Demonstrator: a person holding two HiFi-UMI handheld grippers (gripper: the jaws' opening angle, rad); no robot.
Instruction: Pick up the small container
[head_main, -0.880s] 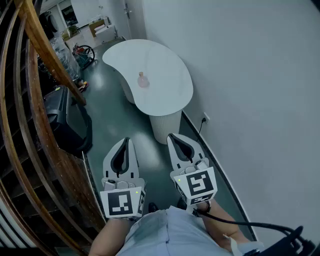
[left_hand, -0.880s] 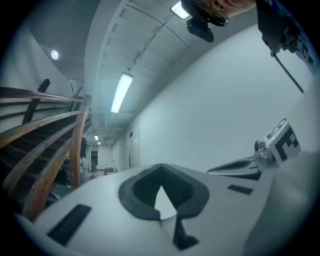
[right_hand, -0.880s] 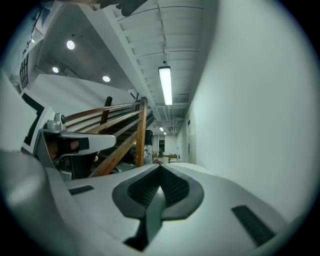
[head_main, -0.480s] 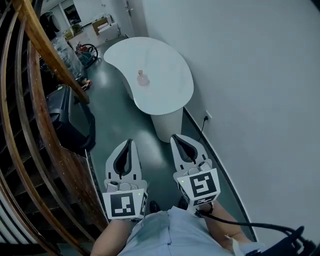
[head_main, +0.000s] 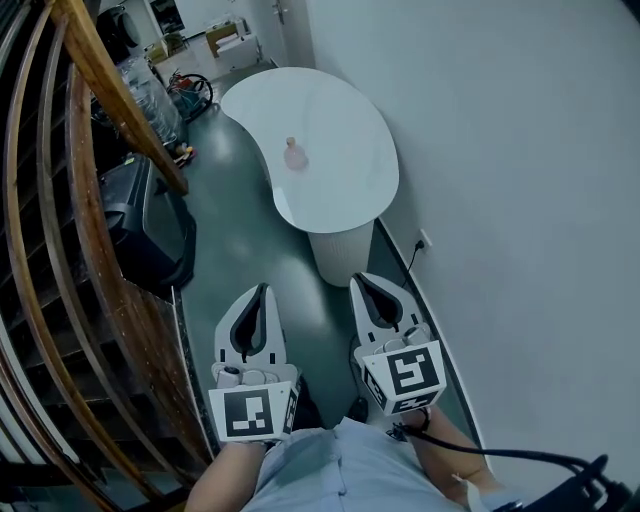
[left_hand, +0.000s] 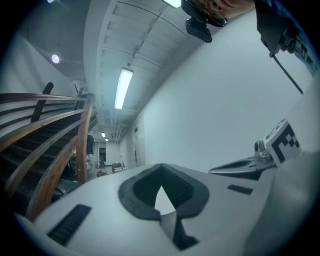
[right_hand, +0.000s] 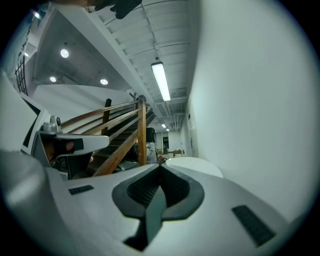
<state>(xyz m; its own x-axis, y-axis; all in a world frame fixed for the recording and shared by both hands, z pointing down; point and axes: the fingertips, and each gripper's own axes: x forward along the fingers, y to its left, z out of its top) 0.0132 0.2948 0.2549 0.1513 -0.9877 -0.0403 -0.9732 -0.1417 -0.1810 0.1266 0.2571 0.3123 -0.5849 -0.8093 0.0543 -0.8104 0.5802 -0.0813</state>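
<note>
A small pinkish container stands upright on the white kidney-shaped table, far ahead of both grippers. My left gripper and right gripper are held side by side close to the body, over the dark green floor, well short of the table. Both are shut with nothing between the jaws. In the right gripper view the table shows as a pale edge beyond the jaws; the container is not visible there. In the left gripper view only the wall and corridor show past the shut jaws.
A curved wooden stair railing runs along the left. A black case lies on the floor beside it. The white wall with a socket closes the right side. Clutter stands beyond the table.
The view has advanced slightly: table and container sit a little lower and to the right in the head view. Both grippers stay shut and keep their place relative to the body.
</note>
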